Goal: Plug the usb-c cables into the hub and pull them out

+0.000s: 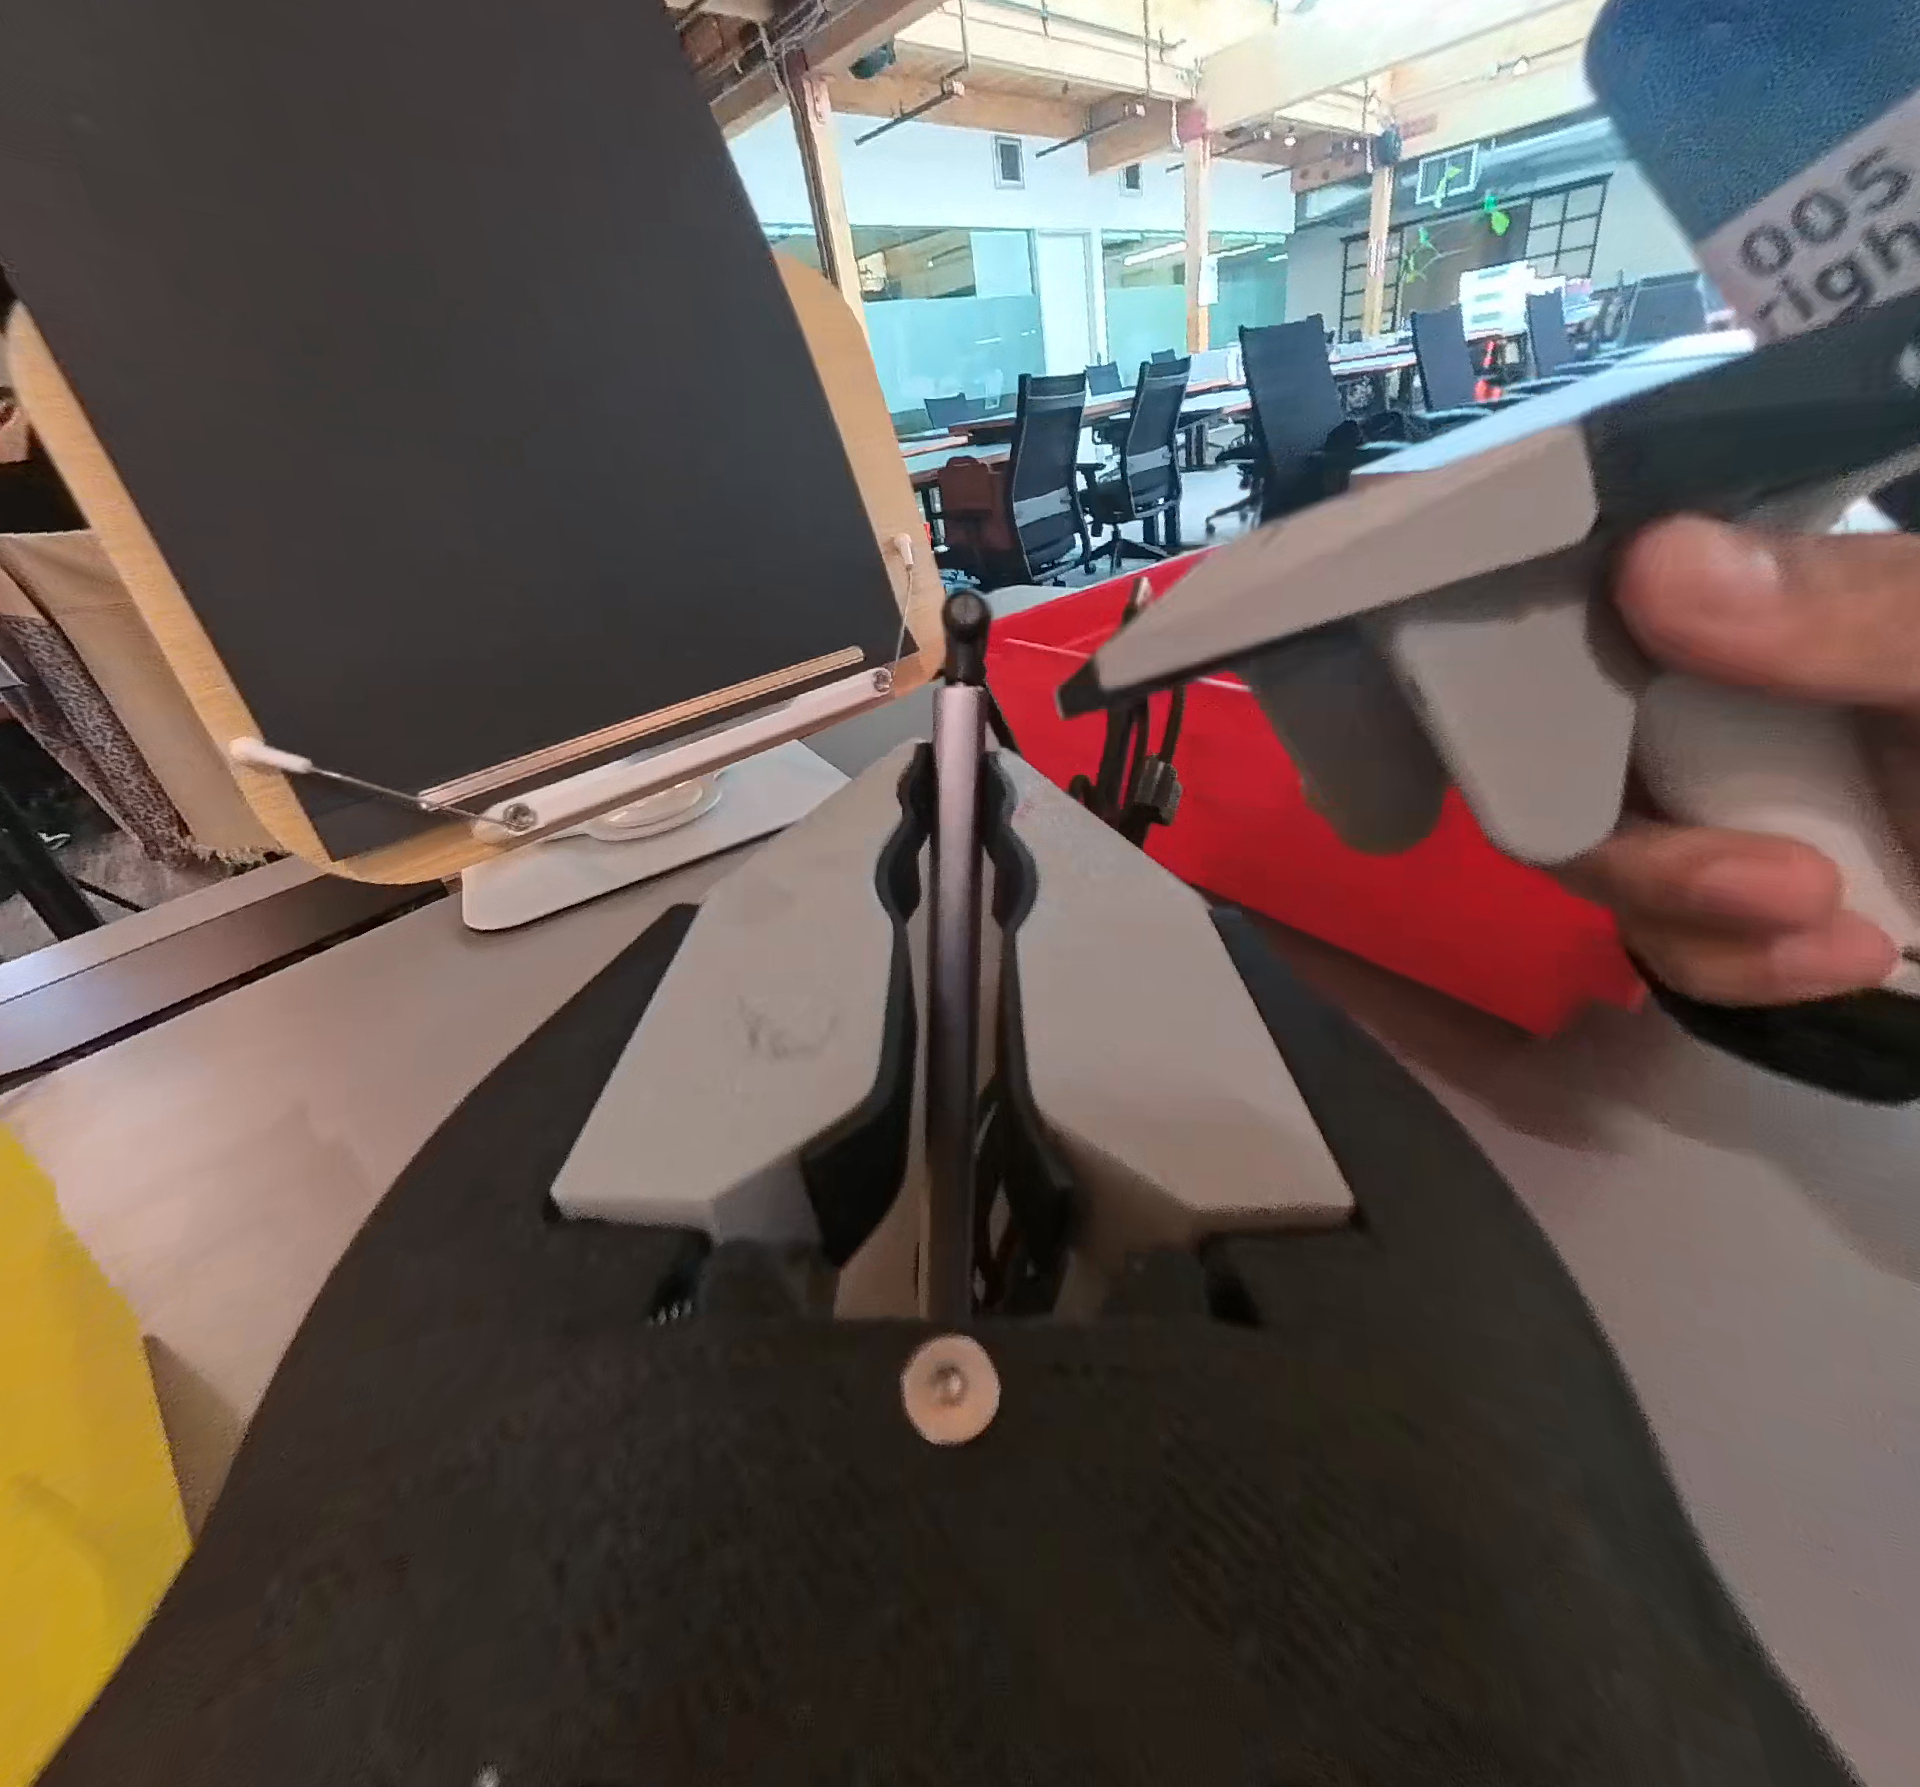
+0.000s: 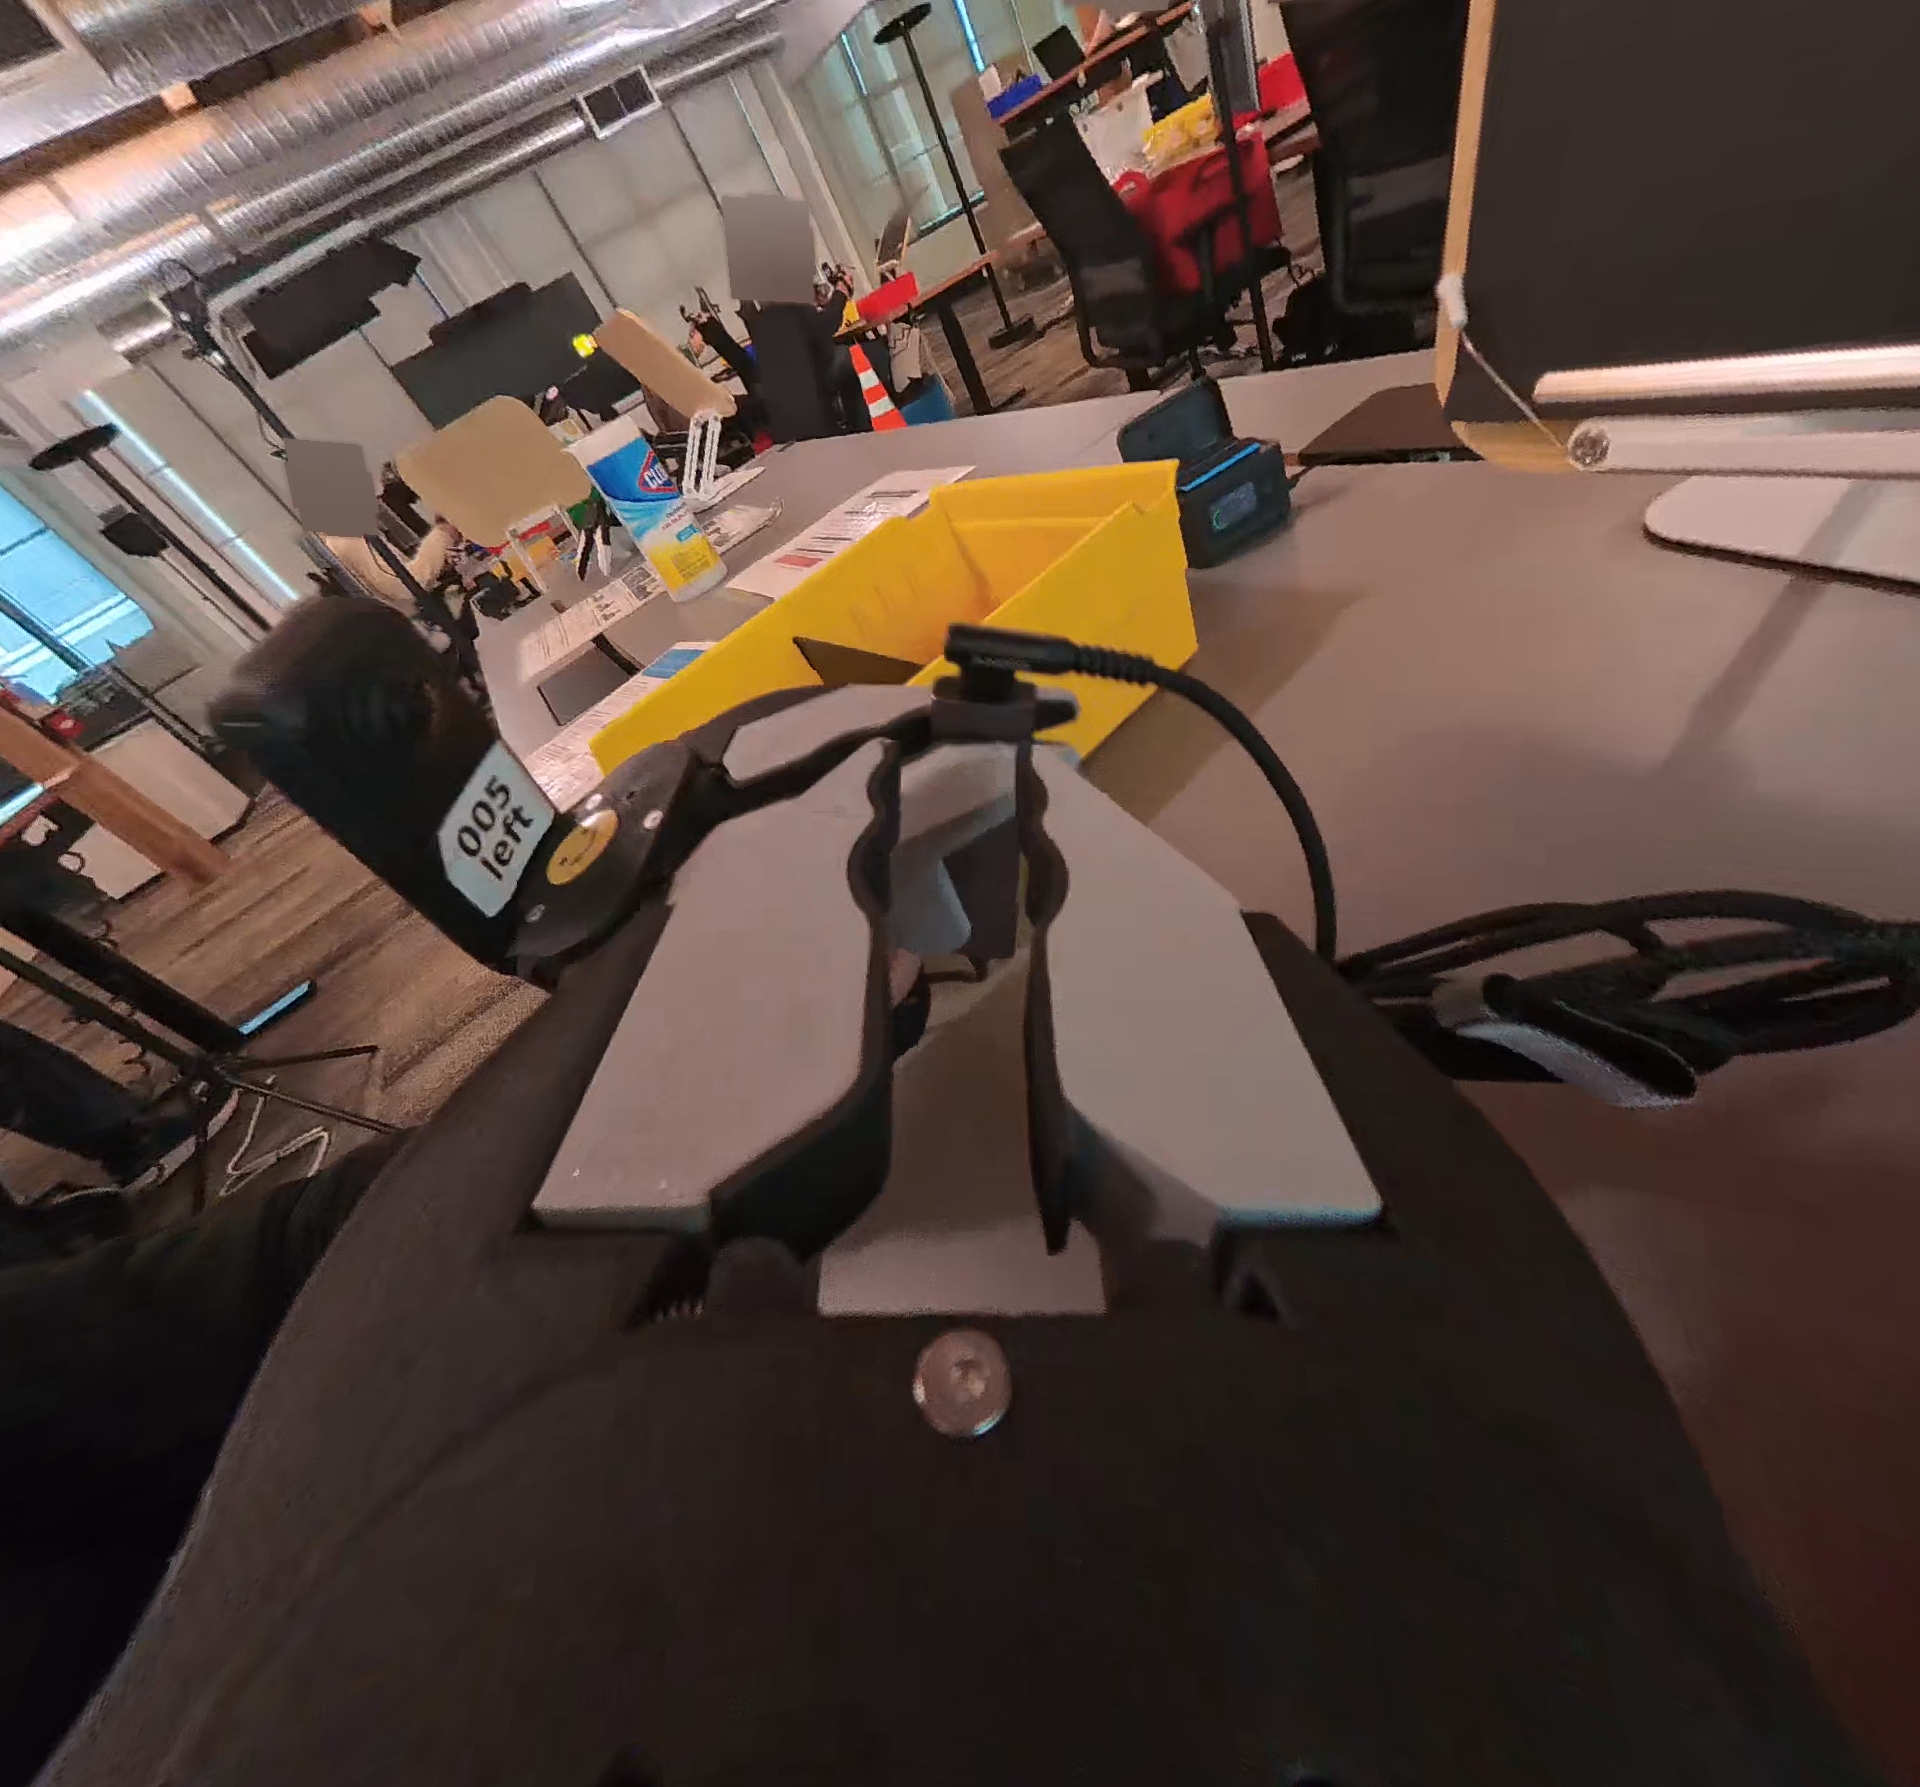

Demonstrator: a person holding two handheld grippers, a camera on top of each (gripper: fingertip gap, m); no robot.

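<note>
My left gripper [image 1: 954, 766] is shut on a thin dark grey hub [image 1: 951, 958], held edge-on and upright above the grey table [image 1: 343, 1062]. A black right-angle USB-C plug [image 1: 966, 620] sits in the hub's top end. My right gripper [image 2: 956, 750] has its jaws a little apart and empty. Its tips are just short of the hub's end [image 2: 982, 711] and the plug [image 2: 997, 659]. It also shows in the left wrist view [image 1: 1086, 688], held by a hand, just right of the plug. The plug's cable [image 2: 1288, 802] curves right to a coiled black cable bundle [image 2: 1662, 989].
A black board on a wooden stand [image 1: 416, 335] with a white base stands behind the hub. A red bin [image 1: 1351, 885] holding cables lies to the right, and a yellow bin [image 2: 1039, 574] to the left. A blue-black device [image 2: 1216, 480] and a wipes canister [image 2: 644, 511] stand farther off. My two grippers' fingertips are within a few centimetres of each other.
</note>
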